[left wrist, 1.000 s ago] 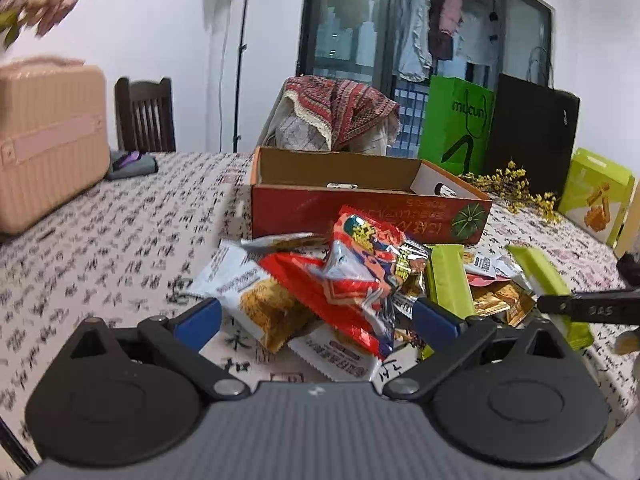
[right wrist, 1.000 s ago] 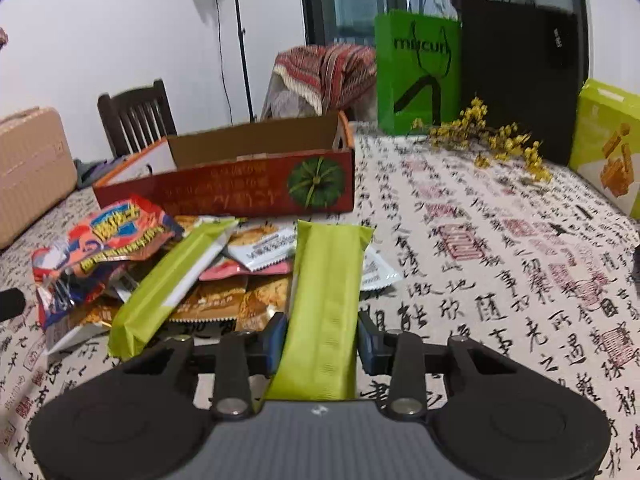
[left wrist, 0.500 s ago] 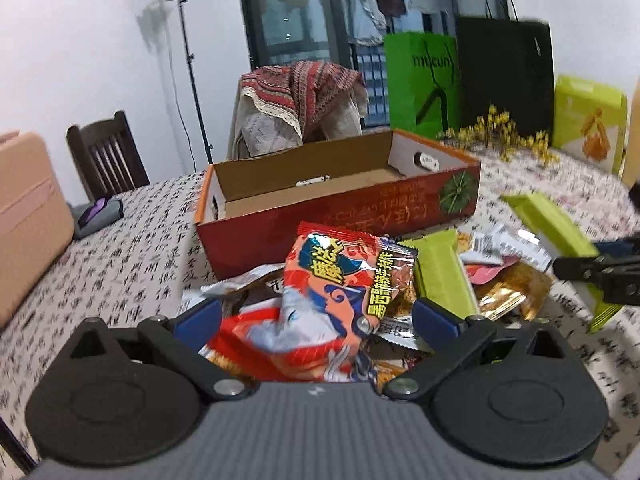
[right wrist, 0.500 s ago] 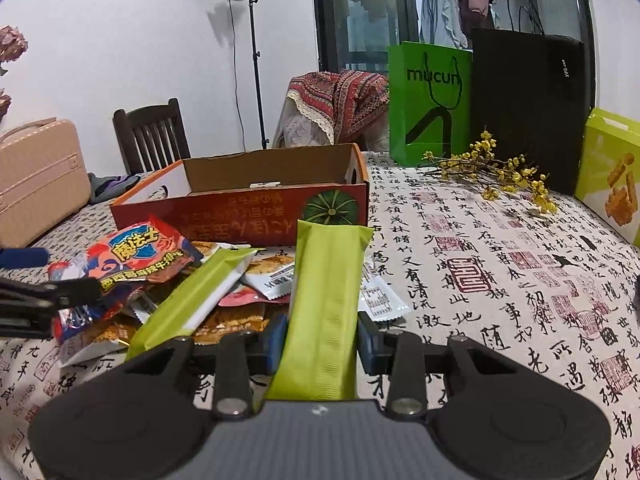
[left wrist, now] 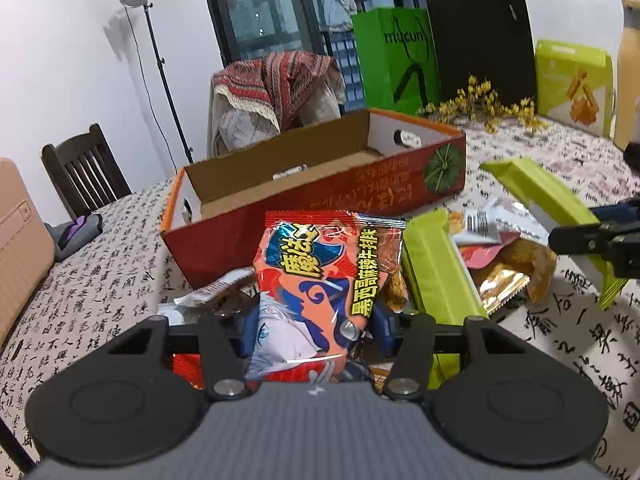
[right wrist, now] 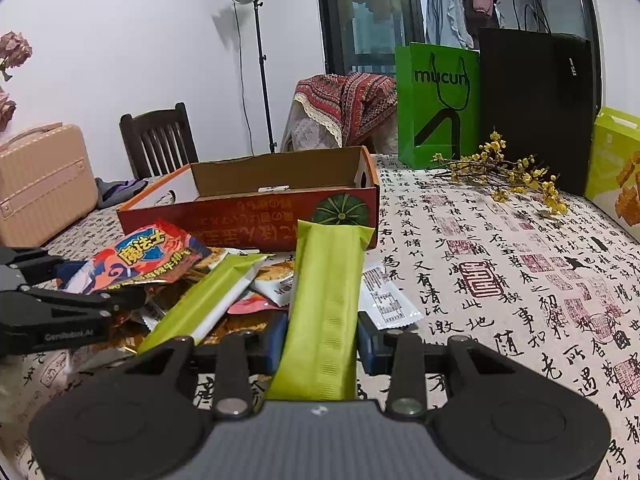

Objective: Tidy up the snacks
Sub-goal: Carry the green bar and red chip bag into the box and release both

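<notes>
An open red cardboard box (left wrist: 320, 196) (right wrist: 248, 220) lies on the table behind a pile of snack packets. My left gripper (left wrist: 316, 328) has a red snack bag (left wrist: 320, 280) (right wrist: 148, 256) between its blue pads. Its jaws are closing and the pads press on the bag's sides. My right gripper (right wrist: 322, 340) is shut on a long green snack packet (right wrist: 328, 292), which points toward the box. A second green packet (right wrist: 208, 300) (left wrist: 436, 276) lies in the pile between the two grippers.
A pink case (right wrist: 40, 184) stands at the left. A green bag (right wrist: 438, 108), a black bag (right wrist: 536, 112), yellow flowers (right wrist: 504, 172) and a yellow-green carton (right wrist: 616, 160) line the far right. A dark chair (right wrist: 156, 140) stands behind the table.
My left gripper moved forward over the pile, rolled, and its wide jaws narrowed onto the red snack bag. The right gripper kept still with the green packet.
</notes>
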